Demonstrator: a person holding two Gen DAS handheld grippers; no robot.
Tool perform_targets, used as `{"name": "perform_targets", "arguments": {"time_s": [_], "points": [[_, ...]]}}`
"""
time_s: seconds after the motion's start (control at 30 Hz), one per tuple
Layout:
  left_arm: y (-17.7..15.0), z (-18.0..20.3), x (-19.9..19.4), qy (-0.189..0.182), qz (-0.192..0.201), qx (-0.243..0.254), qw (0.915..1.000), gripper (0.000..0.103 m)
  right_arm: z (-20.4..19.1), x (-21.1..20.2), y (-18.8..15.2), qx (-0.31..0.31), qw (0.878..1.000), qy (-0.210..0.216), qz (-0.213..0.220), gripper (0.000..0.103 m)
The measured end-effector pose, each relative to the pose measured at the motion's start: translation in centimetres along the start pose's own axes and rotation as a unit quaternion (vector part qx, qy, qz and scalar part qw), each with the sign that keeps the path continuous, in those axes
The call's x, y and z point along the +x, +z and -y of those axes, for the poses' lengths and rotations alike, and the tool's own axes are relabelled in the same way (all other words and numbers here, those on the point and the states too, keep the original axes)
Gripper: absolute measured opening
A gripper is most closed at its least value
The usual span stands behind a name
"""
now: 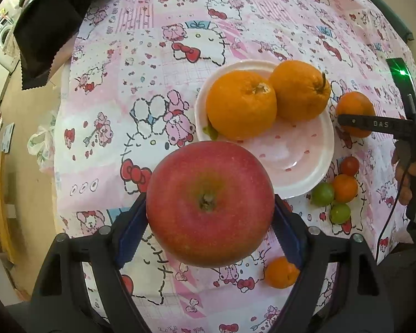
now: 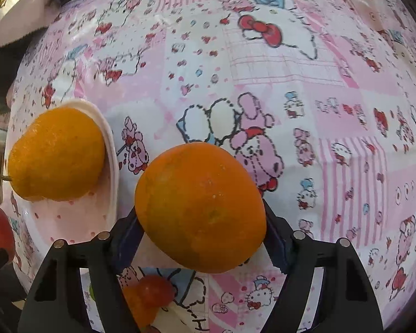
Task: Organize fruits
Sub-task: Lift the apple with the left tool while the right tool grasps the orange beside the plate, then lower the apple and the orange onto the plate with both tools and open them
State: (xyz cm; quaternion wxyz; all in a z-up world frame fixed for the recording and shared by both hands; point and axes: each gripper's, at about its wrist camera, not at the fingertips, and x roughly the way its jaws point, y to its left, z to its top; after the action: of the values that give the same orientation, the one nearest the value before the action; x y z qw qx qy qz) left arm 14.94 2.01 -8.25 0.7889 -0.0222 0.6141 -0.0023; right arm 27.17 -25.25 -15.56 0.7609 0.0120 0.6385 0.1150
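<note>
White "DAS" lettering on the right gripper (image 1: pixel 344 120), black finger

Black plastic tongs (image 1: pixel 210 222) with blue pads (image 1: pixel 130 233), silver screws, white "DAS" lettering, bare-skinned hand (image 1: pixel 405 177)

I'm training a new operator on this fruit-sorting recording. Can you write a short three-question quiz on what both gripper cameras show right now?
1. True or false: the left gripper holds an apple.
2. How many oranges lie on the plate?
3. The right gripper holds: A) a tomato, B) an orange, C) nothing.

Key: 1. True. 2. Two, a near one and a far one. 3. B.
</note>
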Motion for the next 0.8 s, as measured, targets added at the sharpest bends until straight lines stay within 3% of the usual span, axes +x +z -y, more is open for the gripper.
{"name": "perform_targets", "arguments": {"time_s": [0.47,0.8], "points": [[-0.5,-0.7,-1.0,0.008,0.023,-0.009,0.9997,0.081,-0.4,-7.5,-2.3,0.028,0.996,0.044,0.072,0.079],[-1.2,-1.0,-1.8,0.013,0.046,-0.009,0.9988,0.081,-2.6,-9.6,-6.3,0.037,0.992,0.089,0.081,0.079]]}}
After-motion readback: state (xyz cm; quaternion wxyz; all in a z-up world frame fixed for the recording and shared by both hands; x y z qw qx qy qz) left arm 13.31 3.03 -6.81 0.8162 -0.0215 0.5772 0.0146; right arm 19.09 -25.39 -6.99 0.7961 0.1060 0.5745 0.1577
